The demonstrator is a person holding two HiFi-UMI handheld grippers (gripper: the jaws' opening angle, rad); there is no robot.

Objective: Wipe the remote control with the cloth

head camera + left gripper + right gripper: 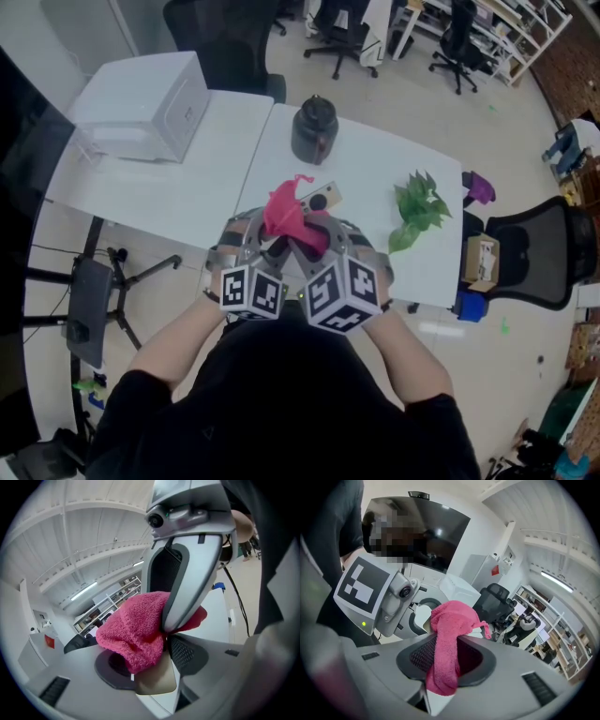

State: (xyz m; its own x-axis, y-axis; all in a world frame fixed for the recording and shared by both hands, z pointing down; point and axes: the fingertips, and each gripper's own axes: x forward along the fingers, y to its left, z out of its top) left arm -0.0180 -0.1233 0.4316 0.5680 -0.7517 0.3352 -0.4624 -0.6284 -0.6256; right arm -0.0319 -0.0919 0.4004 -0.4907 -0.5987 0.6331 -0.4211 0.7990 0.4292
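The person wears a black top with black sleeves, low in the head view. The left claw and right claw have pale grey shells. Each carries a cube of black-and-white square markers, the left cube and the right cube. The pads are black mesh. Beside the left cube sit a round lens and a green light.

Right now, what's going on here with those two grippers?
A person is holding a gripper in each hand, close together above a white table. The left gripper appears to be clamped on a beige remote control. The right gripper pinches a pink cloth, which is bunched over the remote control where the two grippers meet. The wiping looks to be under way, with both things held up off the table.
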